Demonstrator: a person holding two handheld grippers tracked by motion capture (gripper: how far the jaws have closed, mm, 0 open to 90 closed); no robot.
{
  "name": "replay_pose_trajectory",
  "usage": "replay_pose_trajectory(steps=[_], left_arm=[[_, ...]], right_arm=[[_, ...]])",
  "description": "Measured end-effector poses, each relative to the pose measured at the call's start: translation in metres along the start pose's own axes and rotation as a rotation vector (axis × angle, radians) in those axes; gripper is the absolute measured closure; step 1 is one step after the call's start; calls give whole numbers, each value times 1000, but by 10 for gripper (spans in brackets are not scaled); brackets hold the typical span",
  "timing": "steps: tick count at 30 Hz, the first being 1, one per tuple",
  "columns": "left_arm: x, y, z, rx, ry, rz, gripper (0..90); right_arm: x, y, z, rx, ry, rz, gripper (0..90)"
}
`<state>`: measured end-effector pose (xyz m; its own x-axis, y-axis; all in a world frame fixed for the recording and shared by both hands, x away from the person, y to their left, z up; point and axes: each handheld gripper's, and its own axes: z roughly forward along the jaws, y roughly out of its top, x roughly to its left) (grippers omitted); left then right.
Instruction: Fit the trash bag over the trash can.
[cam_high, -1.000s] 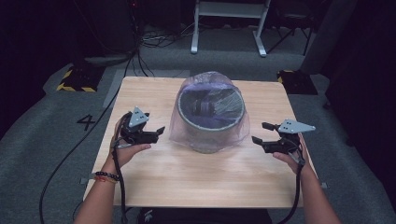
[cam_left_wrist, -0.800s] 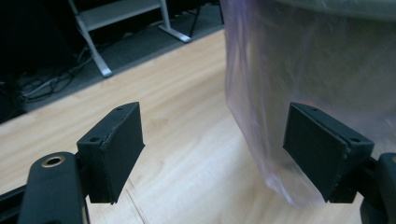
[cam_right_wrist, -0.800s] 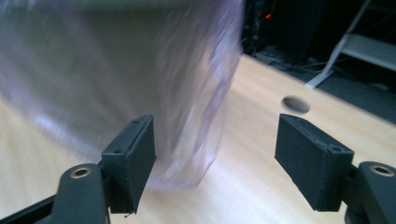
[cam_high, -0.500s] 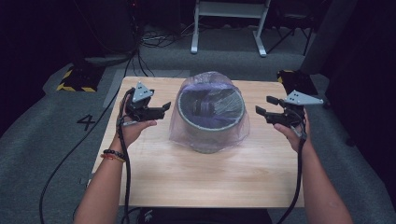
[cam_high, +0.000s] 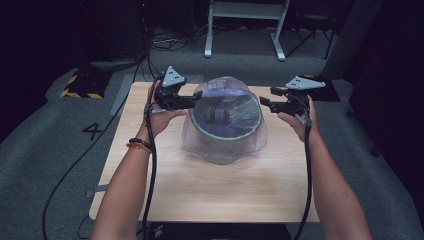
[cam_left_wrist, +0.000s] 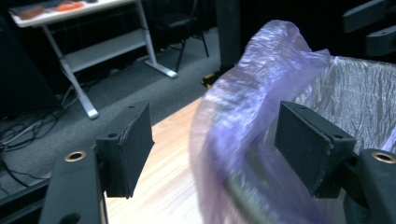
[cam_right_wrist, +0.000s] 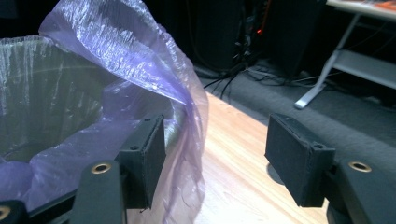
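Flanking the bag-lined bin (cam_high: 226, 131) on the table (cam_high: 200, 190), left gripper (cam_high: 192, 101) and right gripper (cam_high: 265, 102), jaws apart.

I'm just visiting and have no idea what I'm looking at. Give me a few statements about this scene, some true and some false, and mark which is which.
1. A purple plastic bag lines a round bin on the wooden table. True.
2. The left tool is clamped shut. False: its jaws stand open, with the bag's edge between them.
3. The right tool is open. True.
4. The bin lies tipped on its side. False: it stands upright.
5. Both tools are on the same side of the bin. False: one is at each side.
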<state>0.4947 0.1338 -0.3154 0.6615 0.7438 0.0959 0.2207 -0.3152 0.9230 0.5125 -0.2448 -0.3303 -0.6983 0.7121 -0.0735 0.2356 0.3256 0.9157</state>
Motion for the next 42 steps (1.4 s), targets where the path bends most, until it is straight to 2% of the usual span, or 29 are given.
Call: replay_pose_trajectory(steps=[2, 5, 7, 9, 10, 12, 16, 22, 26, 27, 30, 33, 34, 36, 38, 41, 42], left_arm=[[-3, 2, 8, 11, 1, 5, 250], [-3, 5, 16, 23, -2, 6, 239], [-3, 7, 21, 39, 7, 16, 239], [-4, 11, 24, 52, 34, 29, 245], [-4, 12, 25, 56, 40, 37, 272], [-2, 14, 28, 52, 36, 27, 323], [1, 15, 34, 52, 37, 37, 511], [4, 12, 44, 50, 12, 56, 784], [13, 8, 47, 52, 12, 32, 876], [15, 7, 47, 52, 15, 36, 889], [22, 2, 48, 40, 17, 8, 898], [33, -6, 53, 79, 35, -29, 899], [36, -11, 55, 94, 37, -56, 899], [39, -17, 60, 123, 35, -85, 899], [39, -23, 65, 157, 41, -93, 898], [39, -35, 73, 181, 11, -138, 897], [38, -37, 74, 181, 9, -141, 897]], right_arm=[[-2, 0, 6, 6, 4, 22, 372], [-4, -1, 12, 21, -20, 39, 368], [-5, -2, 14, 15, -20, 57, 361], [-6, -3, 14, 11, -13, 72, 357], [-6, -3, 14, 9, -10, 76, 353], [-7, -4, 14, 7, -5, 86, 356], [-7, -6, 17, 17, -16, 90, 368], [-6, -9, 20, 32, -35, 82, 376], [-5, -11, 21, 30, -39, 101, 379], [-5, -11, 20, 27, -40, 103, 382], [-3, -11, 19, 27, -49, 103, 388], [-1, -12, 17, 29, -54, 107, 388], [-1, -12, 17, 29, -54, 108, 388], [-1, -13, 16, 28, -52, 111, 389], [-1, -14, 16, 23, -51, 113, 389], [-2, -16, 15, 13, -44, 128, 388], [-2, -17, 15, 9, -44, 133, 388]])
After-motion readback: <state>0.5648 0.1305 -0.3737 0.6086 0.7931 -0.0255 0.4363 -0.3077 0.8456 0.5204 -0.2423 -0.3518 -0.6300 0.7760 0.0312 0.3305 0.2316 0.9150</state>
